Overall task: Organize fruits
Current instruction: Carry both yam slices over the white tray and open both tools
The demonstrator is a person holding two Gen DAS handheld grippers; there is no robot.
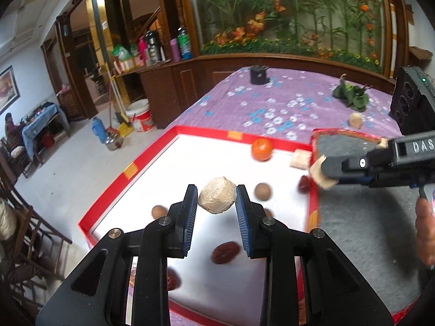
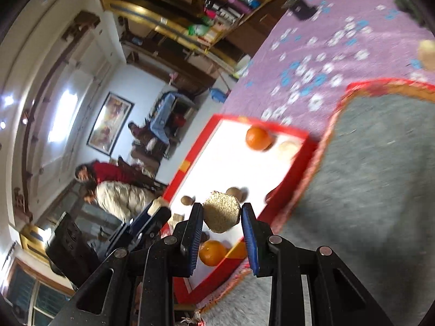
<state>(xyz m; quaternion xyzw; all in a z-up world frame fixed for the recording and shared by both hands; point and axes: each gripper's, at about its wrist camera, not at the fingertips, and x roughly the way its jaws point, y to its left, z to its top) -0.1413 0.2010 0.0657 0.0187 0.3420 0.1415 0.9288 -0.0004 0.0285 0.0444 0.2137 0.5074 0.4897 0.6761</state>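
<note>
While my left gripper point(image 1: 217, 199) clamps a rough beige fruit point(image 1: 217, 199) between its pads above the red-rimmed tray point(image 1: 130, 169), roundish with no clear long axis, my right gripper point(image 2: 221, 217) holds a similar lump point(image 2: 221, 215).

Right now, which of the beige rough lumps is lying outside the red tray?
The small beige lump on the purple flowered cloth, just below the green leaves. The others are gripped in the left gripper and right gripper.
</note>
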